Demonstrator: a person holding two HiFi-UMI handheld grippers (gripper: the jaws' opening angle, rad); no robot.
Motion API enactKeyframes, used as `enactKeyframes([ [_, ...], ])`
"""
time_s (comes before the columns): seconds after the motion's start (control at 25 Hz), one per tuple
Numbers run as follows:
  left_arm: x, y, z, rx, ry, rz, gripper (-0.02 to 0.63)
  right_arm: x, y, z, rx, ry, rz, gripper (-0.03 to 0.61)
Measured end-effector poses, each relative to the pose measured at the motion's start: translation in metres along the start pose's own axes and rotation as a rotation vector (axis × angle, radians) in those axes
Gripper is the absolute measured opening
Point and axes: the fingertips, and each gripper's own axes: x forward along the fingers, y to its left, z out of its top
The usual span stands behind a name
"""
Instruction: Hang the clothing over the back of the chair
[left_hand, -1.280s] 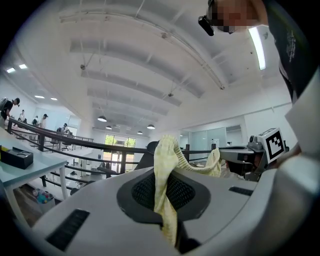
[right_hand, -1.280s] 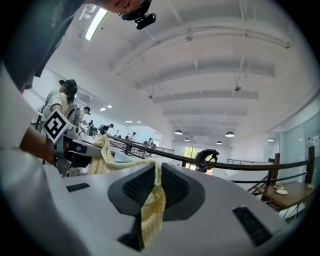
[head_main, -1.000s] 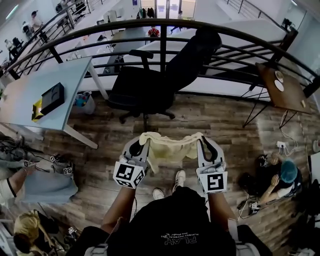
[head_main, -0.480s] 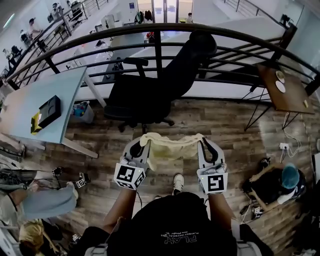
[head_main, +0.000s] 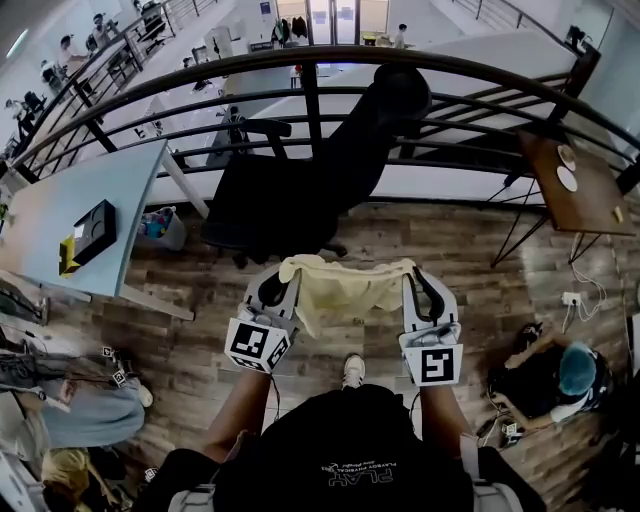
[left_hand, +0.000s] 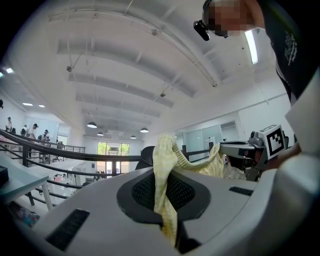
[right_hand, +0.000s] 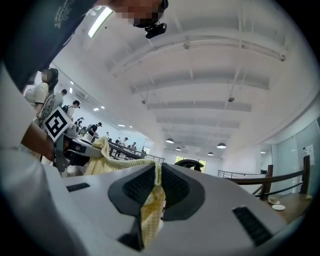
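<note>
A pale yellow knitted garment (head_main: 345, 288) hangs stretched between my two grippers, just short of the black office chair (head_main: 300, 175). My left gripper (head_main: 287, 268) is shut on the garment's left corner (left_hand: 165, 190). My right gripper (head_main: 411, 272) is shut on the right corner (right_hand: 151, 207). The chair's tall backrest (head_main: 385, 110) leans toward the right, its seat to the left, and its headrest (right_hand: 190, 164) shows beyond the right jaws. The cloth sags a little in the middle.
A curved black railing (head_main: 330, 75) runs behind the chair. A light blue table (head_main: 70, 215) with a black box stands at the left, a small wooden table (head_main: 570, 180) at the right. People crouch on the wood floor at lower left (head_main: 70, 410) and lower right (head_main: 560, 370).
Both grippers have carried the garment forward toward the chair, which now sits closer in the head view. Both grips are unchanged.
</note>
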Motion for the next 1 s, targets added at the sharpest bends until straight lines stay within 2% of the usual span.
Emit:
enactKeyframes([
  [0.6,0.069,0.012,0.018,0.052,-0.01,0.049,0.023,0.052,-0.055,-0.01,0.053,-0.02,0.039,0.046],
  [0.88,0.105,0.004,0.035,0.06,-0.036,0.04,0.023,0.073,-0.09,-0.007,0.075,-0.068,0.047,0.046],
  [1.0,0.115,0.007,0.035,0.065,-0.031,0.044,0.023,0.079,-0.094,-0.007,0.029,-0.086,0.073,0.046],
])
